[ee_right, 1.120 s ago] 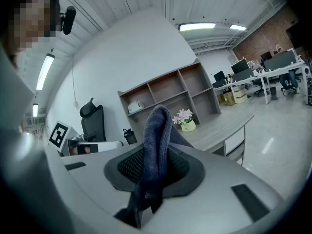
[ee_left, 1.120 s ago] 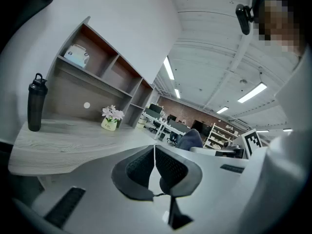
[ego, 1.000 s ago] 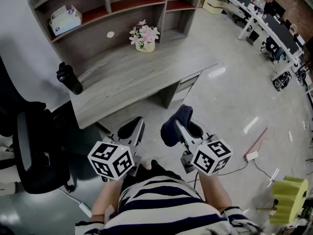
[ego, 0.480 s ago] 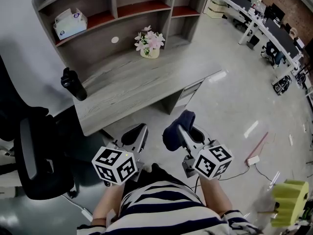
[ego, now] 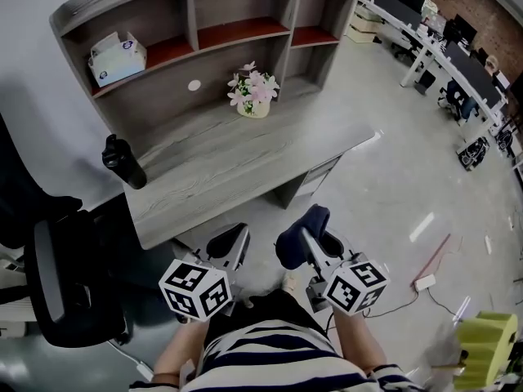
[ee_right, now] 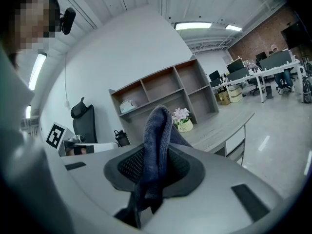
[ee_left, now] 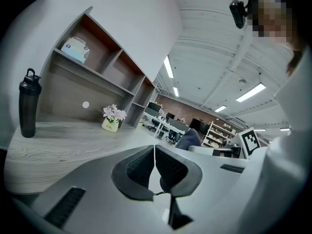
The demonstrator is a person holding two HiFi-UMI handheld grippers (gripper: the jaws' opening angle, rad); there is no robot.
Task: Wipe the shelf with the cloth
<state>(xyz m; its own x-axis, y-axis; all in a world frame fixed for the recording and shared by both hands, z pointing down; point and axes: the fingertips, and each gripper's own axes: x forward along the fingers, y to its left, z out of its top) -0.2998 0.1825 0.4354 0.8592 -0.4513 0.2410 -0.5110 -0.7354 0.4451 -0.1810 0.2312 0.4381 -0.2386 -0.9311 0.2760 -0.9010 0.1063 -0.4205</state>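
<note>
A grey wooden shelf unit (ego: 204, 6) with reddish compartment floors stands on a grey desk (ego: 237, 149). My right gripper (ego: 304, 233) is shut on a dark blue cloth (ego: 298, 227), held in front of the desk's near edge, low over the floor. In the right gripper view the cloth (ee_right: 157, 145) sticks up folded between the jaws, with the shelf unit (ee_right: 165, 89) behind it. My left gripper (ego: 230, 242) is shut with nothing in it, beside the right one; its jaws meet in the left gripper view (ee_left: 154, 167).
On the desk stand a pot of pink flowers (ego: 254, 92) and a black bottle (ego: 124, 162). A tissue box (ego: 117, 57) lies in the left compartment. A black office chair (ego: 57, 284) stands at the left. Cables and a white power strip (ego: 422, 282) lie on the floor.
The view has shifted so desk and shelf sit slightly lower and nearer. Both grippers have edged a little down in the picture and kept their states.
</note>
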